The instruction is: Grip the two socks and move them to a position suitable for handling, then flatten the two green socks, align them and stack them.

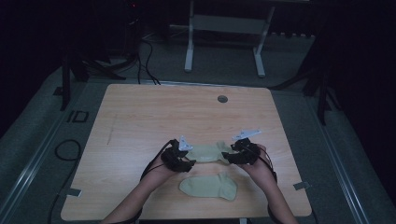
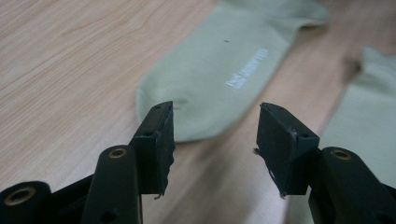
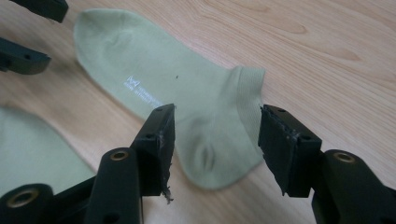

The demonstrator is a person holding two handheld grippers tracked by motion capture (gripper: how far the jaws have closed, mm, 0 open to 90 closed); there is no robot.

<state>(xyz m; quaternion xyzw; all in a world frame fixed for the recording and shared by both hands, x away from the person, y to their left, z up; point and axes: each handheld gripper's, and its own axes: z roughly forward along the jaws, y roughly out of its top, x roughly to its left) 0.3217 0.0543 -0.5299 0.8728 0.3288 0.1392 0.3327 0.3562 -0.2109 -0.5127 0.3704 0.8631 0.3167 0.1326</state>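
Far sock (image 1: 208, 152): it lay flat on the table (image 1: 140, 116), between the two claws.
Near sock (image 1: 209, 185): it lay just beside the far sock, closer to the person.
Left claw (image 2: 215, 135): released, at the far sock's toe.
Right claw (image 3: 215, 140): released, over its heel and cuff.
Risk: I think a claw could pinch only the top layer, so the sock bunches or slips.

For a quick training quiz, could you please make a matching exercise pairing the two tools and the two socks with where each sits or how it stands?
Things:
1. left tool
2. right tool
3. far sock
4. near sock

Places or states:
A. lies alone, nearest the table edge by the person
B. open, at the far sock's toe end
C. stretches between both tools
D. open, at the far sock's heel and cuff end

Pairs: 1-B, 2-D, 3-C, 4-A
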